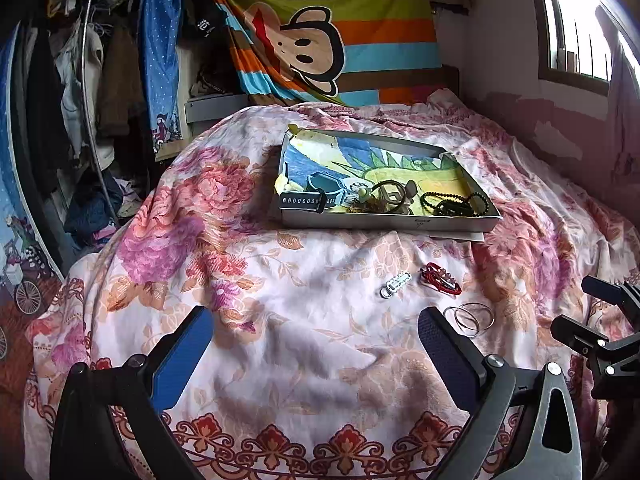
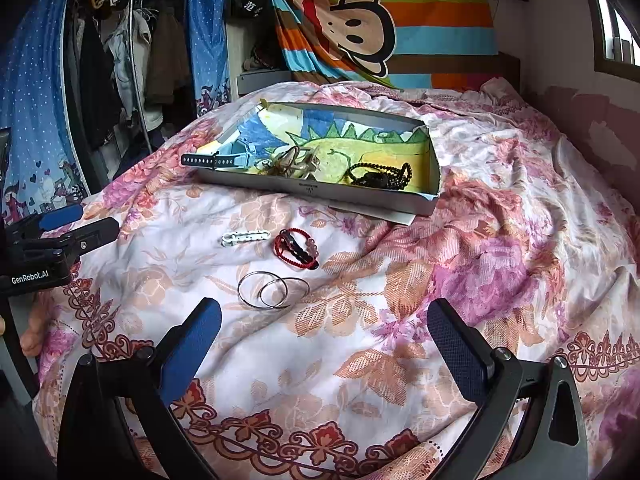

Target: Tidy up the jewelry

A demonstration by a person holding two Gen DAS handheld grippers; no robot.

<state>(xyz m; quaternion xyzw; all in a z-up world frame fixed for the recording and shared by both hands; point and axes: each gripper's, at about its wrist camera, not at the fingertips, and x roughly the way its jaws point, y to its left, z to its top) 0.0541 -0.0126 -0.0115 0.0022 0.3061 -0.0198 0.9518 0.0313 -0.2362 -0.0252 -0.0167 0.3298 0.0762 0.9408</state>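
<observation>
A shallow grey box (image 1: 384, 223) (image 2: 320, 190) lies on the flowered bedspread, holding a blue watch (image 1: 316, 196) (image 2: 224, 158), black bead strings (image 1: 456, 202) (image 2: 380, 174) and other tangled pieces. In front of the box lie a white clasp (image 1: 395, 285) (image 2: 244, 237), red bracelets (image 1: 440, 278) (image 2: 297, 247) and thin silver hoops (image 1: 470, 317) (image 2: 272, 290). My left gripper (image 1: 316, 328) stands open over bare cloth, left of the hoops. My right gripper (image 2: 326, 320) is open too, with the hoops just beyond its left finger. Neither one holds anything.
The bedspread (image 1: 280, 360) is rumpled into folds. A striped monkey-print cloth (image 1: 320, 40) hangs at the head of the bed. A clothes rack (image 1: 92, 80) stands to the left and a window (image 1: 576, 20) to the right. The other gripper's body shows at each view's edge.
</observation>
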